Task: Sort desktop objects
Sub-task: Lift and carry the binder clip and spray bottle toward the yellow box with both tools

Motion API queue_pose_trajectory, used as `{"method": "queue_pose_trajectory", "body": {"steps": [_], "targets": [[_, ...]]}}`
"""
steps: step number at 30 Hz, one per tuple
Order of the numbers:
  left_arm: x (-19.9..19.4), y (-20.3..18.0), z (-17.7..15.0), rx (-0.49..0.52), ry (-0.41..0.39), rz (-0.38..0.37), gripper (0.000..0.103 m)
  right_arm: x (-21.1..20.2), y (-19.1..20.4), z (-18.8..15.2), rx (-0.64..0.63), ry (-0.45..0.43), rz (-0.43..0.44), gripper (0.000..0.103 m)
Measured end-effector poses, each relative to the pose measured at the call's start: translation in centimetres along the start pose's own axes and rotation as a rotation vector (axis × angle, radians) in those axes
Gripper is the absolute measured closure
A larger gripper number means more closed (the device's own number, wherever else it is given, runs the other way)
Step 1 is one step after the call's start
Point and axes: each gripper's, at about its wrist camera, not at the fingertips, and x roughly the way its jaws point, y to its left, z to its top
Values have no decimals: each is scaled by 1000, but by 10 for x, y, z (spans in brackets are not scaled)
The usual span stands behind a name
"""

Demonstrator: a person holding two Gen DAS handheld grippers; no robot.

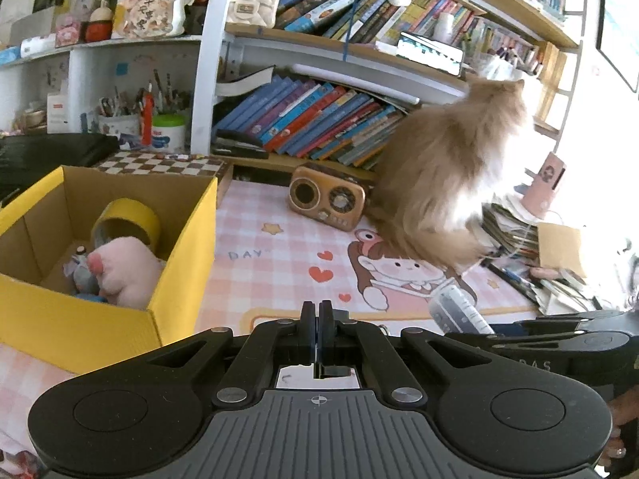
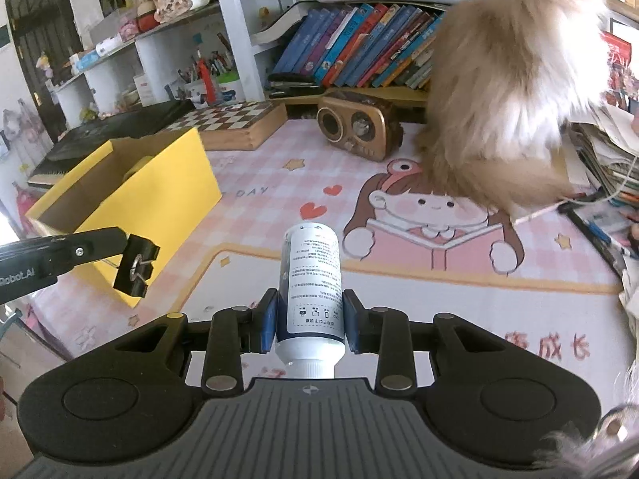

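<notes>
My right gripper (image 2: pixel 309 321) is shut on a white and blue bottle (image 2: pixel 310 279), cap toward the camera, held above the pink desk mat (image 2: pixel 399 279). The bottle also shows in the left wrist view (image 1: pixel 459 309). My left gripper (image 1: pixel 318 329) is shut and empty, just right of the yellow cardboard box (image 1: pixel 175 279); it also shows in the right wrist view (image 2: pixel 135 269). The box (image 2: pixel 159 183) holds a yellow tape roll (image 1: pixel 127 219), a pink plush toy (image 1: pixel 124 271) and small items.
A fluffy tan cat (image 1: pixel 451 171) sits on the mat at the right, also in the right wrist view (image 2: pixel 507 88). A wooden retro radio (image 1: pixel 327 201), a chessboard box (image 1: pixel 159 163), book rows (image 1: pixel 311 119) and a paper pile (image 1: pixel 515 231) line the desk.
</notes>
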Motion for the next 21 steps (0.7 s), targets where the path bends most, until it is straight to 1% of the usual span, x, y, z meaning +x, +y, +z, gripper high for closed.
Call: {"method": "queue_pose_trajectory", "body": {"steps": [8, 16, 21], "targets": [[-31, 27, -17, -8, 15, -49, 103, -15, 44, -23, 7, 14, -27, 72], [-64, 54, -35, 4, 33, -73, 103, -31, 92, -52, 25, 27, -47, 72], [-87, 71, -49, 7, 44, -75, 103, -37, 120, -70, 39, 35, -49, 72]]}}
